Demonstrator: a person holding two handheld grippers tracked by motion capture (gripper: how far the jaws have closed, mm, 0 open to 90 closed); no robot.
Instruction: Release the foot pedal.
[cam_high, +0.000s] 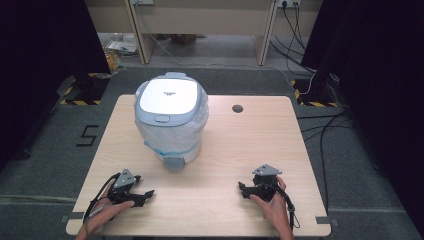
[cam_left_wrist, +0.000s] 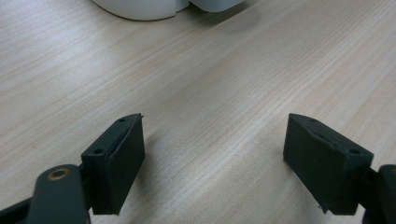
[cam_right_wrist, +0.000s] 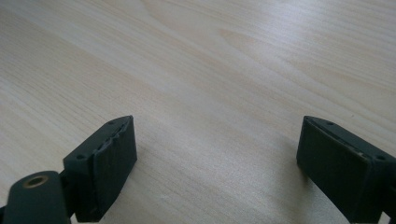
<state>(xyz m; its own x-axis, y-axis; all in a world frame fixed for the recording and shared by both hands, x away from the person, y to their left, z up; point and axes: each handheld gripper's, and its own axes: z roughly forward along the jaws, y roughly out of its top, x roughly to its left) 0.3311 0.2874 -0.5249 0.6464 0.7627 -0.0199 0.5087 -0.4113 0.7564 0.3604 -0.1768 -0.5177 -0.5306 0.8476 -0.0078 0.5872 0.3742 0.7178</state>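
Both hands rest at the near edge of the table (cam_high: 220, 210), each with a gripper lying on the wood. On the left gripper (cam_left_wrist: 212, 154) the jaws stand wide apart with nothing between them but bare wood grain; its pads (cam_left_wrist: 126, 163) hover over or rest on the tabletop, which of the two I cannot tell. On the right gripper (cam_right_wrist: 217, 163) the jaws are likewise spread, holding nothing, with plain wood between and ahead of them.

Farther back, left of the table's middle, stands the bin (cam_high: 171, 117): a rounded white body with a grey rim and a flat white lid that is shut, a grey pedal at its foot facing the person, and a thin liner bag folded over its sides. It is well apart from both grippers.

From above, the left gripper (cam_high: 131, 189) and right gripper (cam_high: 261, 185) lie at either side, the bin ahead between them, nearer the left. Along the left gripper's jaws, the white base of the bin (cam_left_wrist: 154, 7) shows at the top edge.
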